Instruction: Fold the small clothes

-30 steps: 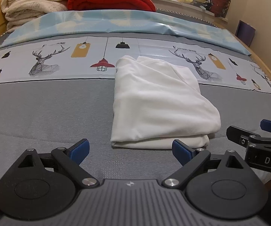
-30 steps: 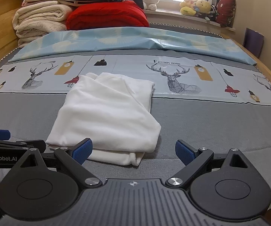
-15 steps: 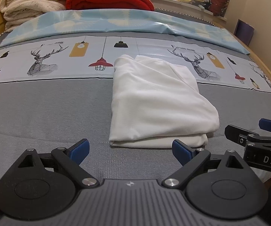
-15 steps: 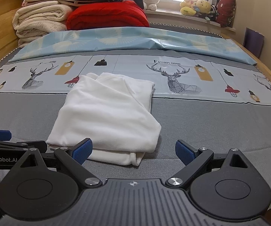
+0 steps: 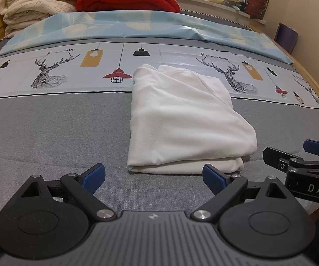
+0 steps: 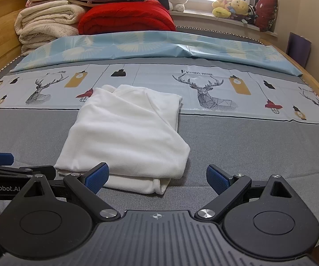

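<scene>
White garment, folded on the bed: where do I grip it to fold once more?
Probably the near right corner of the white garment, from the front with the right gripper: the stacked layers end there in an open edge, raised off the bed.

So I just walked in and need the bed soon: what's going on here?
A person is folding small clothes with a handheld tool in each hand. A white garment lies folded into a neat rectangle on the grey bed cover. Both the left tool and the right tool are open, hold nothing, and sit at the near edge of the garment. This piece looks about done.
</scene>
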A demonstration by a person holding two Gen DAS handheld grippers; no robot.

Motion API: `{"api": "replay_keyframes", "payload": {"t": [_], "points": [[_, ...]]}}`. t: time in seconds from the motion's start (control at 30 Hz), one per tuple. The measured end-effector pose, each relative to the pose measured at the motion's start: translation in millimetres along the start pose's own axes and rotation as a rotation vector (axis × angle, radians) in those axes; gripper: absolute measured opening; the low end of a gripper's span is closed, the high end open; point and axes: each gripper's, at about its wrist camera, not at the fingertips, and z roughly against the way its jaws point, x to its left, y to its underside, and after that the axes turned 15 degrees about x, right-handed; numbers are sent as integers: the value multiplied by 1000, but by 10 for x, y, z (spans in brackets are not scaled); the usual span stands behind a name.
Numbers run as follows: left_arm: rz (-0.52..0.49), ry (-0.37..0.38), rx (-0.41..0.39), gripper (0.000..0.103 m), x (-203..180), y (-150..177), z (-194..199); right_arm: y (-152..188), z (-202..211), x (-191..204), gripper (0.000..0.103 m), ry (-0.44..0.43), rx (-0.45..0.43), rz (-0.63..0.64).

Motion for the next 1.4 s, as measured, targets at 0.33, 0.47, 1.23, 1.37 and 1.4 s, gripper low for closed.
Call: {"api": "replay_keyframes", "payload": {"t": [0.33, 0.47, 1.23, 1.37, 1.4], "points": [[-6, 3, 1, 96, -5, 9, 3, 12, -5, -1, 95, -1, 1, 1], [-6, 3, 1, 96, -4, 7, 3, 12, -4, 2, 95, -1, 1, 0], [-19, 11, -2, 97, -14, 11, 7, 4, -3, -1, 95, -1, 3, 1], [-24, 12, -3, 97, -20, 13, 9, 3, -2, 3, 95, -1, 3, 1], [-26, 12, -3, 97, -21, 15, 10, 0, -3, 3, 95, 0, 3, 0]]}}
